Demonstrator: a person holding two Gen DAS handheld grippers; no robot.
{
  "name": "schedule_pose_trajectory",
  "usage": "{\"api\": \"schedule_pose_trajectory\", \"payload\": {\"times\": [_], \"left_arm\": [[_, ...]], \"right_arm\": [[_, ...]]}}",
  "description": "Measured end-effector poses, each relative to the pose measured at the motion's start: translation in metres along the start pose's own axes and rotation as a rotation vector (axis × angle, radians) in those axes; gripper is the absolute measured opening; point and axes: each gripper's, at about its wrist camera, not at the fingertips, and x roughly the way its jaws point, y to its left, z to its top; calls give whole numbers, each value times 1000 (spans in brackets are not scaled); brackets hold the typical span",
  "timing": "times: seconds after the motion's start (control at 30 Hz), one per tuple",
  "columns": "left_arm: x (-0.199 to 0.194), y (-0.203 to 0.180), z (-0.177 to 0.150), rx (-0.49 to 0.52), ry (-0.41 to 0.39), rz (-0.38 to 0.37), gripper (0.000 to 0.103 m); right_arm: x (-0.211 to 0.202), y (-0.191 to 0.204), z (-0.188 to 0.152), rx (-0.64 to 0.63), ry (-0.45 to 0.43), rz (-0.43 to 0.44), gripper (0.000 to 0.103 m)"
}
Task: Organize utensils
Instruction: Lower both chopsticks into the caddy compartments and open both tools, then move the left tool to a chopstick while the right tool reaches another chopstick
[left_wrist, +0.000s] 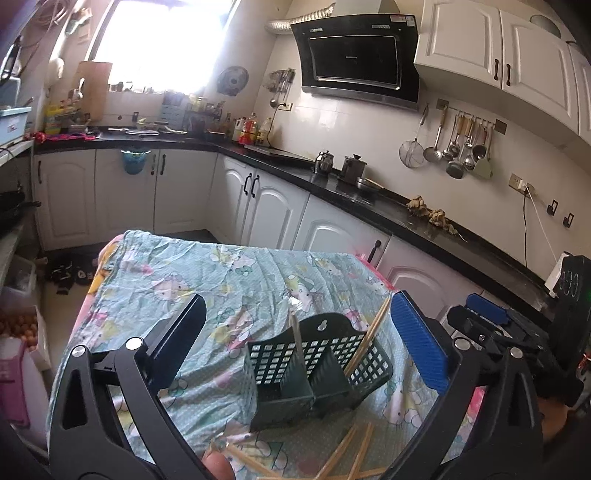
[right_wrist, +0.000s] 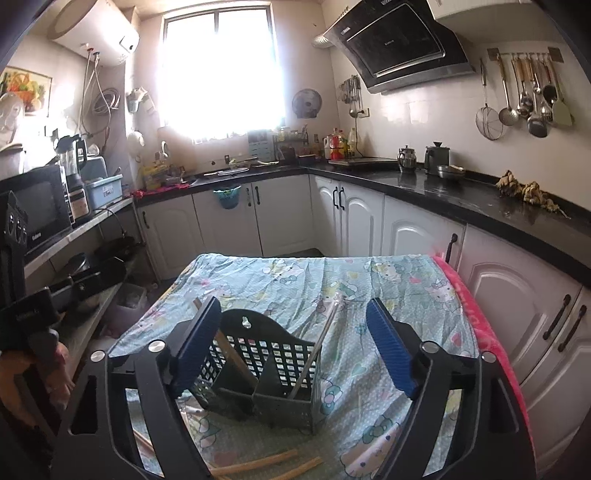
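Holder: dark green plastic lattice utensil holder (left_wrist: 317, 365) with two compartments stands upright on the table, ahead of and between both claws.
Holder contents: one metal utensil with a clear-wrapped top (left_wrist: 295, 332) in one compartment; wooden chopsticks (left_wrist: 365, 343) lean in the other, number unclear.
Loose pieces: several wooden chopsticks on the cloth (right_wrist: 258, 467) lie just in front of the holder; count cannot be told.
Left claw: left gripper (left_wrist: 299, 339), jaws spread wide, nothing between the pads.
Right claw: right gripper (right_wrist: 291, 343), jaws apart, empty; its left finger overlaps the holder's side in the right wrist view.
Table: light blue cartoon-cat print cloth (left_wrist: 207, 273).
Writing: lettering on the black range hood (left_wrist: 354, 55) is too small to read.
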Motion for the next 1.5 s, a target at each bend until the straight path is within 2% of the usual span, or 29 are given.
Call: {"api": "schedule_pose_trajectory", "payload": {"times": [0.43,0.87,1.5], "left_arm": [[-26,16,-25,-37,27,19,92],[-41,25,-53,-63,67,32,92],[-45,48,-121,-166,205,83,92]], "right_arm": [[-22,20,-28,-54,27,-30,84],[-37,33,-52,-69,64,-2,84],[-29,40,-99,-80,190,16,84]]}}
